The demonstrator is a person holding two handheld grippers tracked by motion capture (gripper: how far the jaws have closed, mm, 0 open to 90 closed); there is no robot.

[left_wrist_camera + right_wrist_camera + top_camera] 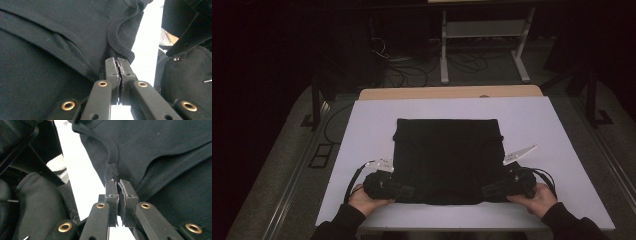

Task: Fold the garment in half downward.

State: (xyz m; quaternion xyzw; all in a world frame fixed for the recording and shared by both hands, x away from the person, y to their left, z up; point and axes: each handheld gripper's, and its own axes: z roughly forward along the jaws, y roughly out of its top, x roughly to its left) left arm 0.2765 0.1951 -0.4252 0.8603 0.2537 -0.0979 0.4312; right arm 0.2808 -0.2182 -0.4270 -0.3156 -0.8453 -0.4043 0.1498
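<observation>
A black garment (pixel 445 157), folded into a rough square, lies in the middle of the white table (pixel 557 130), its lower edge near the table's near edge. The left gripper (pixel 117 62) is closed on the garment's ribbed hem at the near left corner; the right gripper (pixel 117 183) is clamped on a stitched hem at the near right corner. For the fold to be made well, both corners should be lifted together and kept level, the cloth held taut between them, and the near edge carried squarely toward the far edge so that no crease is dragged in.
</observation>
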